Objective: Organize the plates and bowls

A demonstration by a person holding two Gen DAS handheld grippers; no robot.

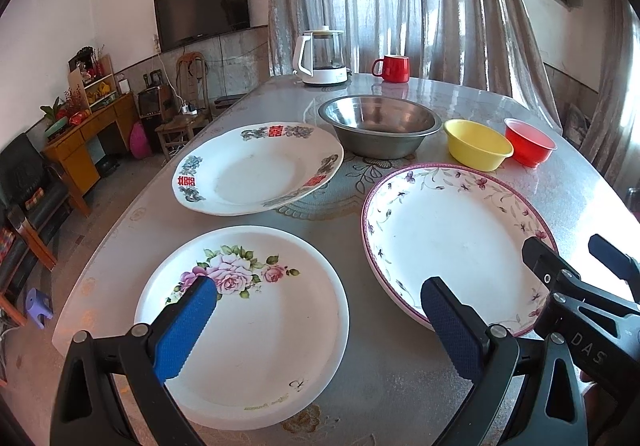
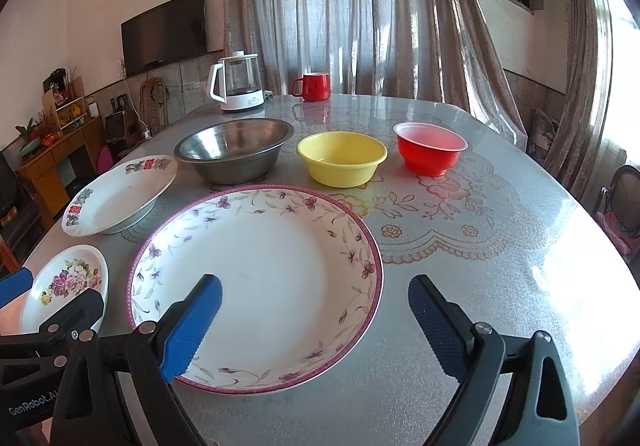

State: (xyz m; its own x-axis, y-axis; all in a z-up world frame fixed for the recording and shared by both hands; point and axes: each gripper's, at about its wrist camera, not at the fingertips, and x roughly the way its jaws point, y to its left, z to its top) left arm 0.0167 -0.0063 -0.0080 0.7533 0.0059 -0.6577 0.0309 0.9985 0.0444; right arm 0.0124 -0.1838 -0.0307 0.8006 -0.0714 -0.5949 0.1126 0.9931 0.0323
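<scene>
Three plates lie on the table. A rose plate [image 1: 256,326] is near the front left, under my open left gripper [image 1: 320,310]. A pink-rimmed floral plate [image 2: 256,286] lies under my open right gripper [image 2: 316,302]; it also shows in the left wrist view [image 1: 452,238]. A plate with red characters [image 1: 256,166] sits behind, on the left [image 2: 116,194]. Behind the plates stand a steel bowl [image 2: 236,150], a yellow bowl [image 2: 340,158] and a red bowl [image 2: 430,150]. Both grippers are empty.
A white kettle [image 2: 236,86] and a red mug [image 2: 314,86] stand at the table's far edge. The glossy table [image 2: 500,246] has a lace pattern. Chairs, a cabinet and a TV are off to the left.
</scene>
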